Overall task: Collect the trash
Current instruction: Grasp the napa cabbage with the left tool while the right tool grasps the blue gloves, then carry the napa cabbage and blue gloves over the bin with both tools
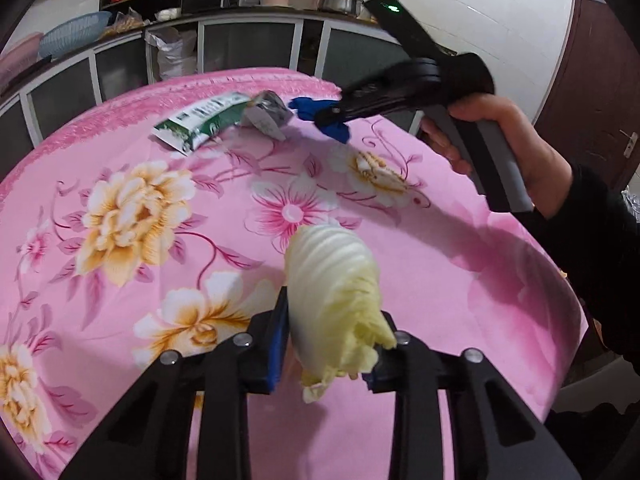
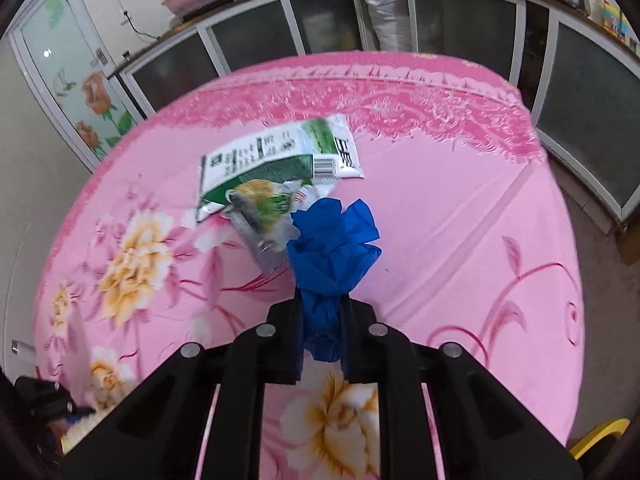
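Kitchen cabinets with frosted glass doors [image 2: 460, 28] run along the back of the room, and in front of them stands a round table under a pink cloth printed with yellow and white flowers [image 1: 400, 280]. Both tools are loaded. The left gripper [image 1: 332, 344] has its fingers closed onto a pale yellow-white wedge of napa cabbage [image 1: 336, 292], which sticks forward from between the blue pads and appears lifted off the cloth near the front of the table. The right gripper [image 2: 322, 328] pinches a crumpled blue plastic glove or bag [image 2: 332, 248] by its lower end, the loose folds fanning out above the fingertips; whether it hangs clear of the cloth cannot be told.

Two pieces lie on the table towards the far edge: a flattened green and white printed carton [image 2: 276, 160], and touching its near corner a crinkled clear and silver wrapper [image 2: 264, 220], just beside the blue bundle.

No bin or bag for the rubbish shows in either view, so where the two held pieces are bound is unknown. By my reading the job is roughly midway: two items are gripped but not yet dropped off, and the carton and wrapper are untouched.
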Tool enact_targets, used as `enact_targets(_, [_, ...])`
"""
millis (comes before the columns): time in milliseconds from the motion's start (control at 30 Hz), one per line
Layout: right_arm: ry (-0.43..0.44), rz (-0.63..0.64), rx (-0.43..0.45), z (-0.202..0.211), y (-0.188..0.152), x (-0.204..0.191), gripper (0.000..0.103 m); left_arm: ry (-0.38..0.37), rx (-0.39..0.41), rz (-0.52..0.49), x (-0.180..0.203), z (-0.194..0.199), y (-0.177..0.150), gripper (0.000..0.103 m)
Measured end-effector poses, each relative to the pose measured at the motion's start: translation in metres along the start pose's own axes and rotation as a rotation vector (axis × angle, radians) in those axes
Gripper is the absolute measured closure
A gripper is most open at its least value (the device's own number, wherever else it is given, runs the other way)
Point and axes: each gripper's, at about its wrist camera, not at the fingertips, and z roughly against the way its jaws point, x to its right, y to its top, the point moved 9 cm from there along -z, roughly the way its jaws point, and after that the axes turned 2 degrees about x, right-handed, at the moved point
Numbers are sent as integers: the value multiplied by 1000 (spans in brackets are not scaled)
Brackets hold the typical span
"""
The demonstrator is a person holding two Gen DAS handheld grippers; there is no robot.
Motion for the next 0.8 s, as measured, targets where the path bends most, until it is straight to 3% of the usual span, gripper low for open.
enact_targets(333, [77,-50,37,76,-31,0,90,36,95,21,1,54,7,76])
enact_targets(800, [91,-117,109,162,-92,19,90,55,118,18,19,84,1,76])
